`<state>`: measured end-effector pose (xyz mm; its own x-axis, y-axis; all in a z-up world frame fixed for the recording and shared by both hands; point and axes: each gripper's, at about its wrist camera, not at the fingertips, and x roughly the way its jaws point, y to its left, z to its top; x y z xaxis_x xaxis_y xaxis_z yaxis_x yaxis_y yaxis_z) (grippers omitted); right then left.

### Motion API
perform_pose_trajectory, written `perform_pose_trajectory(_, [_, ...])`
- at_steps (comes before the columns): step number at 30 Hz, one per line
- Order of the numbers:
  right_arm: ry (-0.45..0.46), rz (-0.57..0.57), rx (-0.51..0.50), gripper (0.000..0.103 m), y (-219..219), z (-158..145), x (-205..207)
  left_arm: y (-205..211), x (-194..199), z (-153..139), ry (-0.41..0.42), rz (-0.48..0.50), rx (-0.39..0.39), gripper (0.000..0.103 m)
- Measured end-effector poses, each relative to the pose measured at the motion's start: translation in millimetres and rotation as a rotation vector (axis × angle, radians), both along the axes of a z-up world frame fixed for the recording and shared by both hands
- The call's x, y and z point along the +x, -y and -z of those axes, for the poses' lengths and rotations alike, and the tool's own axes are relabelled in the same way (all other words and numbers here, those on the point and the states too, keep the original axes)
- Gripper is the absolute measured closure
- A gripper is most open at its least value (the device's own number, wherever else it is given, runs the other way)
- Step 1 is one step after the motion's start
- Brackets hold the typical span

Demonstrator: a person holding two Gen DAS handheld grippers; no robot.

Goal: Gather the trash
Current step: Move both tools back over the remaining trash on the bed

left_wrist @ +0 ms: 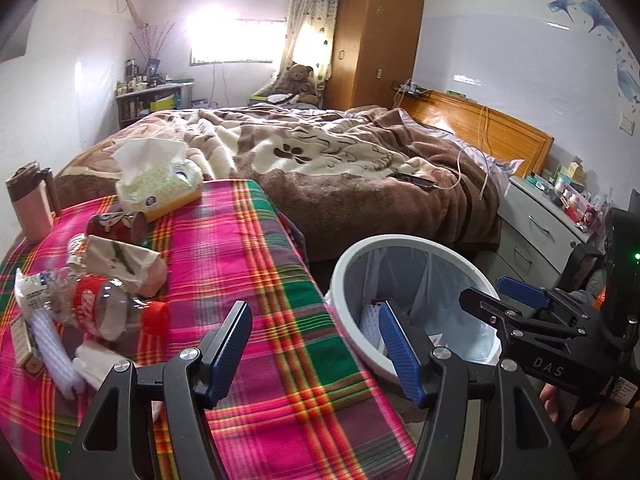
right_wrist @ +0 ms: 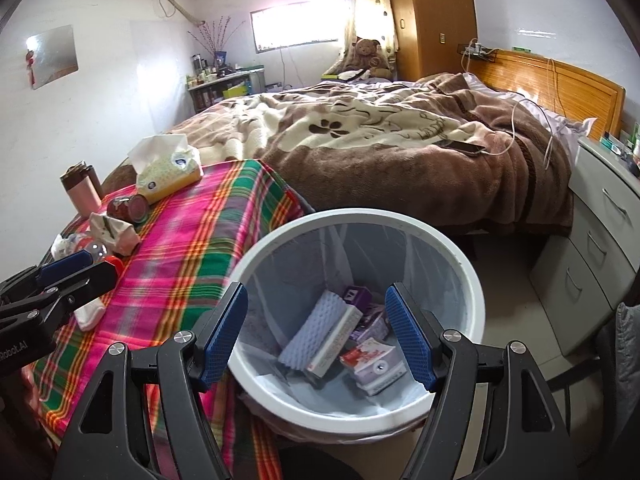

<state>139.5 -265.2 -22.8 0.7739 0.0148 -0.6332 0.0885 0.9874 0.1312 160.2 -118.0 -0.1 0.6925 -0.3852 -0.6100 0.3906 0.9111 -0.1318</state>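
Note:
A white trash bin (right_wrist: 460, 272) with a clear liner stands on the floor beside the table; it also shows in the left wrist view (left_wrist: 352, 256). Inside lie a blue sponge (right_wrist: 316, 328) and several small boxes (right_wrist: 376, 364). My right gripper (right_wrist: 316, 340) is open and empty above the bin. My left gripper (left_wrist: 316, 348) is open and empty over the plaid table's right edge (left_wrist: 280, 280). Trash lies on the table's left: a crushed Coca-Cola bottle (left_wrist: 108, 308), a crumpled wrapper (left_wrist: 124, 264), a red can (left_wrist: 116, 226), white tissue (left_wrist: 92, 364).
A tissue box (left_wrist: 160, 184) and a pink flask (left_wrist: 30, 208) stand at the table's far side. A bed with a brown blanket (left_wrist: 340, 152) lies behind. A white drawer unit (right_wrist: 600, 240) stands right of the bin.

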Motion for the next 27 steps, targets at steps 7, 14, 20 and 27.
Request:
perform_pose_trajectory(7, [0.034, -0.043, 0.015, 0.03, -23.5, -4.2, -0.6, -38.2, -7.8, -8.8, 0.031, -0.075, 0.01, 0.038])
perform_pose_trajectory(14, [0.055, -0.097, 0.025, 0.03, -51.2, -6.9, 6.0, -85.9, -7.9, -7.4, 0.034, -0.18, 0.013, 0.038])
perform_pose_trajectory(20, [0.062, -0.155, 0.012, 0.03, -77.5, -8.7, 14.7, -129.9, -7.1, -2.5, 0.024, -0.268, 0.005, 0.038])
perform_pose_trajectory(27, [0.045, -0.236, 0.017, 0.03, -107.4, -6.9, 28.6, -178.2, -1.4, 8.5, -0.004, -0.372, 0.001, 0.038])
